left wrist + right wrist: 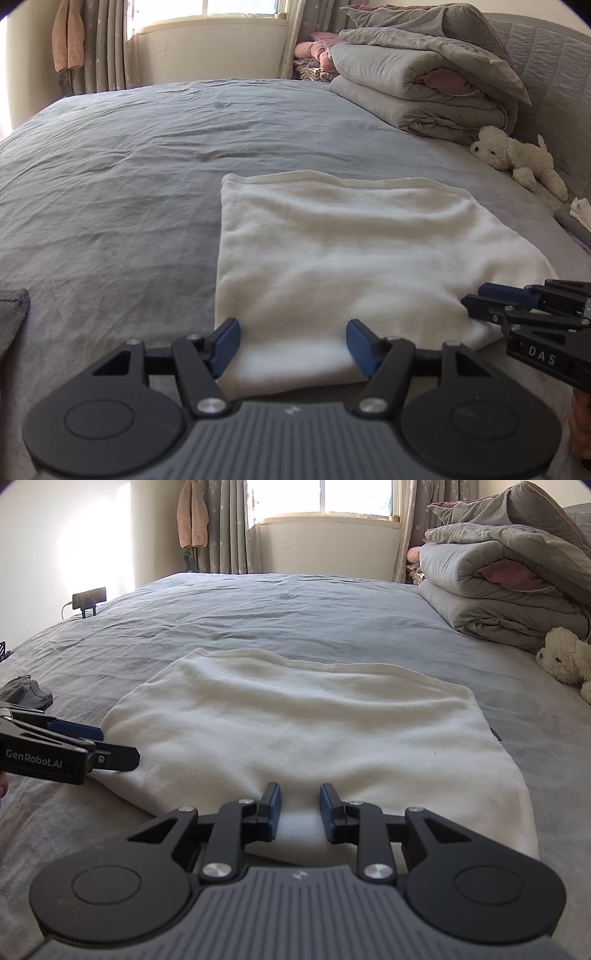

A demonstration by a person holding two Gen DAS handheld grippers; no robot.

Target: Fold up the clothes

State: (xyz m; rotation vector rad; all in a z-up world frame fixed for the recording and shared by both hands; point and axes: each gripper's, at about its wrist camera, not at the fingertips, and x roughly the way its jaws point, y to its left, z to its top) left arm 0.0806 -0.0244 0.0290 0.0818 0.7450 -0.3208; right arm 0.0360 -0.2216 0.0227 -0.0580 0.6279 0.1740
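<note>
White folded cloth (343, 258) flat on the grey bed (110, 166), left tongs (293, 345) apart around its near edge, right tongs (300, 812) clamped on its near edge, "GenRobot.AI" and "DAS" printed on the tongs

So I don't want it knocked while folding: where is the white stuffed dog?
The white stuffed dog lies at the right edge of both views, on the grey bed just below the folded quilts, beyond the white garment.

Wide bed (155, 155) under grey wrinkled sheet, folded quilts (424, 81) stacked by padded headboard (546, 74), sunlit window (325, 498) behind grey curtains (221, 528), cream walls (92, 535)
</note>
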